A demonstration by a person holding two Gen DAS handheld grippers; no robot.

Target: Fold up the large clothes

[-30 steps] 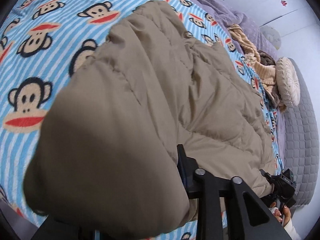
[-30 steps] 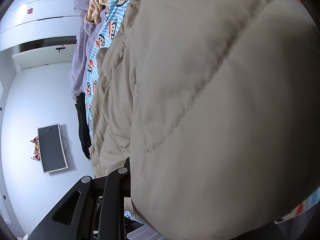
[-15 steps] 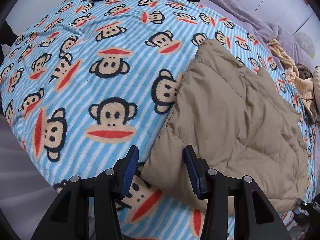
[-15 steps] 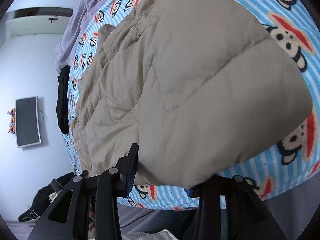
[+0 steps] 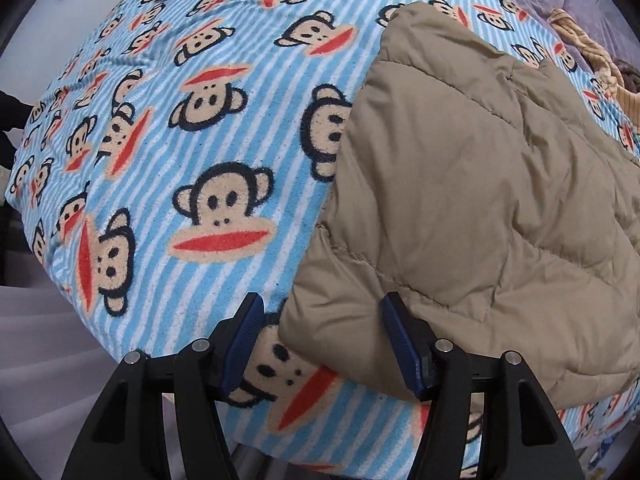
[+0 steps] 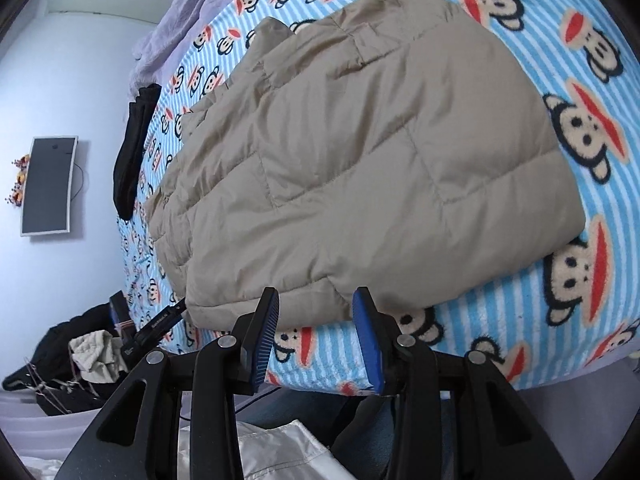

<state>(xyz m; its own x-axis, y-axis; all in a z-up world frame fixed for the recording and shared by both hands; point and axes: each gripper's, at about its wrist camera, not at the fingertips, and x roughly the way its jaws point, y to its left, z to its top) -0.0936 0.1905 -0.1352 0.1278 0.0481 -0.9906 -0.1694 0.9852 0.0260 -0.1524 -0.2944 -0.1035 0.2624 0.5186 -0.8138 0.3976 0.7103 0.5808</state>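
A tan quilted puffer jacket (image 5: 480,200) lies folded flat on the bed's blue striped monkey-print blanket (image 5: 160,160). My left gripper (image 5: 322,332) points straight down over the jacket's near corner. Its jaws are opening, and the blue pads (image 5: 400,344) stand clear of the fabric on both sides. In the right wrist view the same jacket (image 6: 360,160) stretches away across the blanket (image 6: 580,300). My right gripper (image 6: 316,320) hovers open above the near hem and grips nothing.
A black garment (image 6: 132,152) lies at the bed's far edge, with a lavender blanket (image 6: 180,12) beyond it. A tan knitted item (image 5: 592,52) lies past the jacket. A screen (image 6: 48,184) hangs on the wall. Clothes (image 6: 80,356) are piled on the floor.
A second ago both grippers held the jacket bunched up close to the cameras. Now it lies flat on the blanket, both have let go and opened, and the right one has lifted away.
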